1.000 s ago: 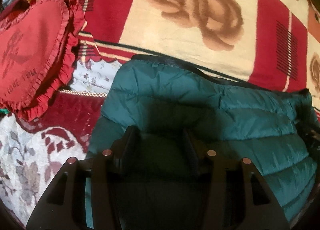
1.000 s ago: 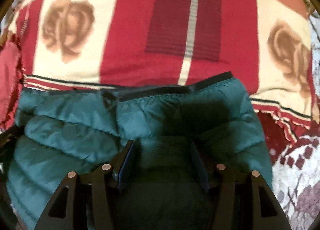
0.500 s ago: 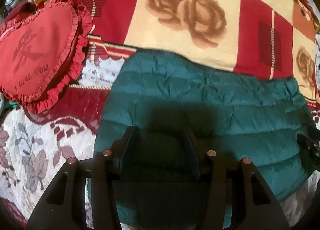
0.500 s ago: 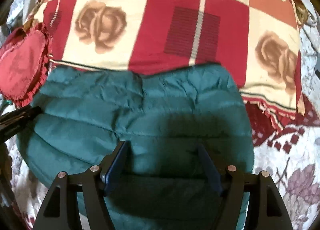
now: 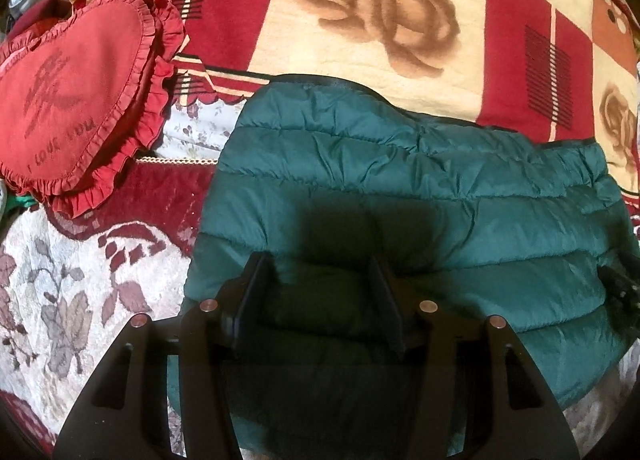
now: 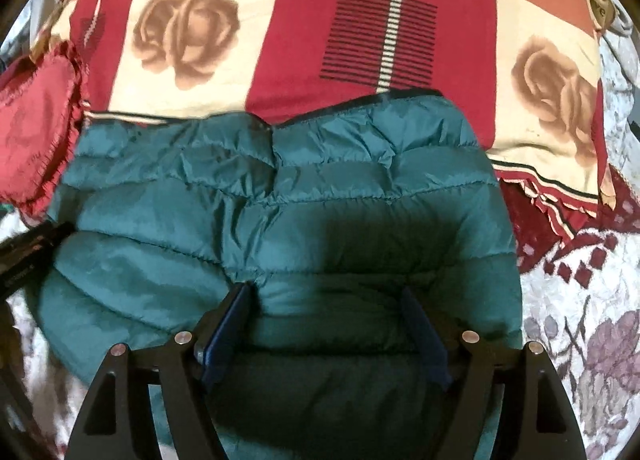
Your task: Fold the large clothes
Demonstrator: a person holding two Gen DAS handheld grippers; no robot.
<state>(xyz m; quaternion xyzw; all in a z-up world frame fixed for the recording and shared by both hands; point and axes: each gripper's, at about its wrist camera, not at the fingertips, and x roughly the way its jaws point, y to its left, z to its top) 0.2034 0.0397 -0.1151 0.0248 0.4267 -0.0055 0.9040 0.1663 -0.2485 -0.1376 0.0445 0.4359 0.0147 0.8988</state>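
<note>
Since a second back: both tools drawn nearer the viewer, dark trimmed far edge of the green quilted puffer jacket point(image 5: 400, 195) again in sight, more blanket showing. Left tool point(image 5: 320, 300) jaws opening, puffy fabric bulging between, pads apparently not pressing. Right tool point(image 6: 328, 324) jaws opening wide, jacket between, seemingly let go. Jacket lying folded across the bed, far edge over the red-and-cream rose-patterned fleece blanket point(image 5: 360, 19), beside a red heart-shaped ruffled cushion point(image 5: 72, 91). Likely step: releasing a finished fold. Next call: clear both tools, regrip for another fold. Slick, springy padding, liable to puff open; flowered woven bedspread point(image 5: 60, 300) beneath.
</note>
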